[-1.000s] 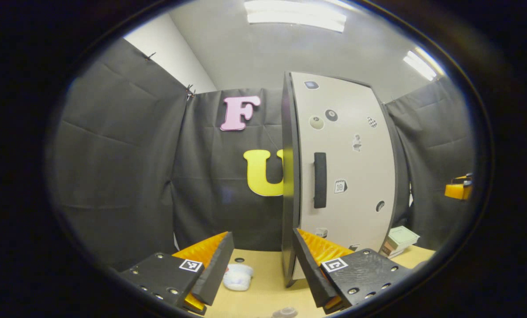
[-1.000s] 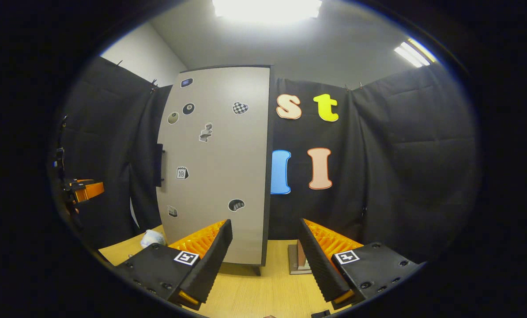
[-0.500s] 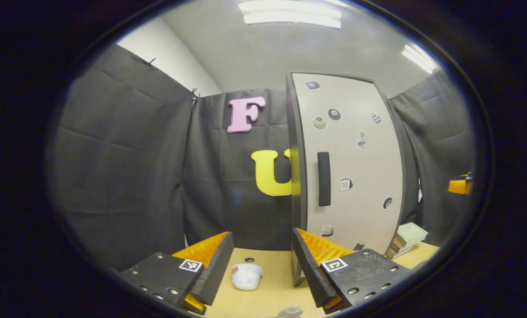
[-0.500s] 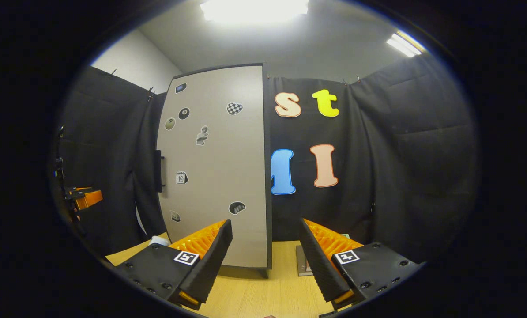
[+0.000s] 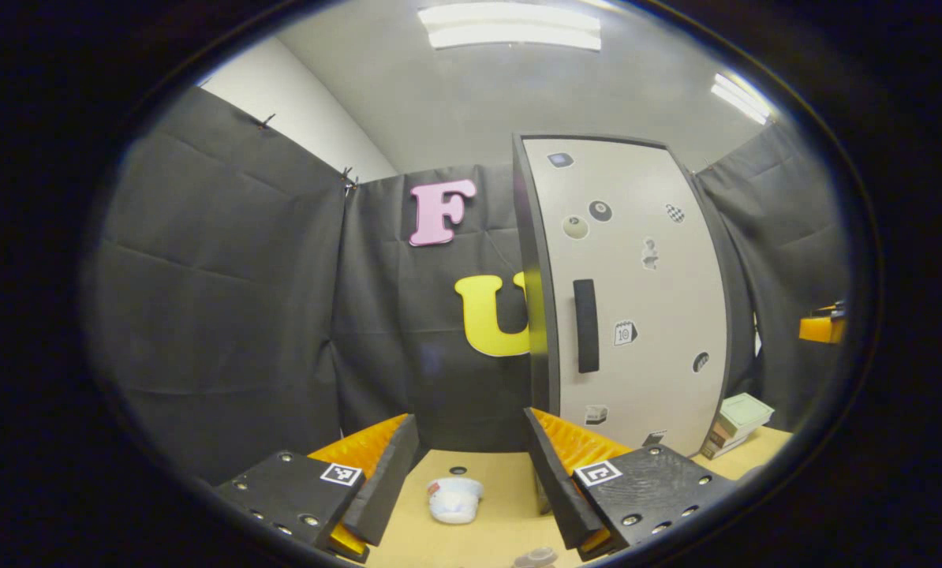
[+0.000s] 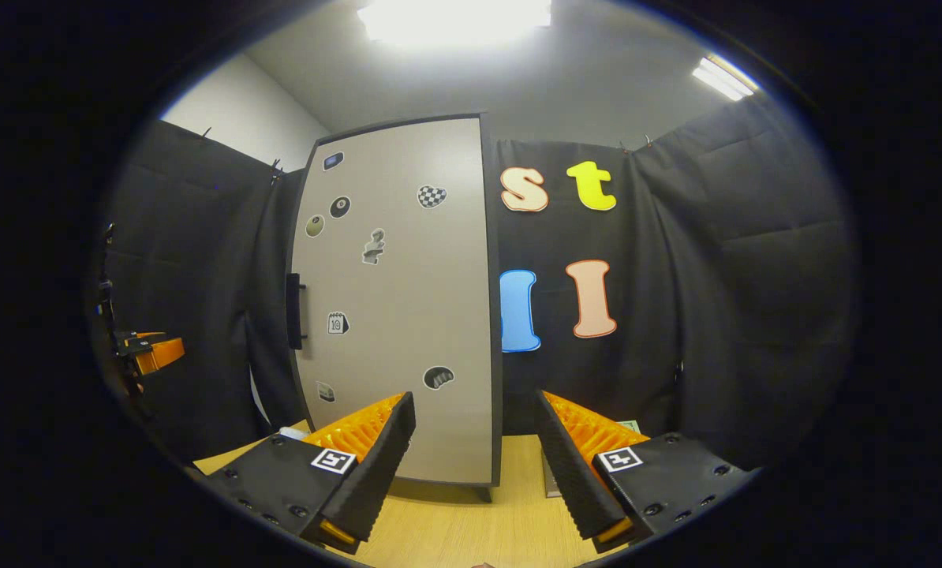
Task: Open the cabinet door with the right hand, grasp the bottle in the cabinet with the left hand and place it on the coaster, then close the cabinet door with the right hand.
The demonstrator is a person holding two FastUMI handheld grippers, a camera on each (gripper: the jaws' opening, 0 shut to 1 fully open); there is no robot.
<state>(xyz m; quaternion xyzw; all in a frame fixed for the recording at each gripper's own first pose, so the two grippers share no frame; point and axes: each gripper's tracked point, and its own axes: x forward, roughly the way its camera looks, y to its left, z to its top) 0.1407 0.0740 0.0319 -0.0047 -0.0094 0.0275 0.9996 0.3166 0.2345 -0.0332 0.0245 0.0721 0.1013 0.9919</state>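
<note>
Both hand-held grippers (image 5: 467,473) (image 6: 475,465) spread, empty; white cup (image 5: 455,499) before left, closed cabinet door (image 6: 400,315) before right.

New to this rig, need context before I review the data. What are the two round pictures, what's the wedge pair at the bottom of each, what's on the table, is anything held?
Each round picture comes from a fisheye camera riding on a handheld two-finger gripper; a person carries one in each hand. The wedges at the bottom are that gripper's own fingers.

In the left gripper view, the left gripper is open and holds nothing. Ahead stands the cabinet door, shut, with a dark handle and small stickers. On the wooden table lie a small white object and, right of the cabinet, a stack of books.

In the right gripper view, the right gripper is also open and empty, facing the same cabinet from farther right.
</note>
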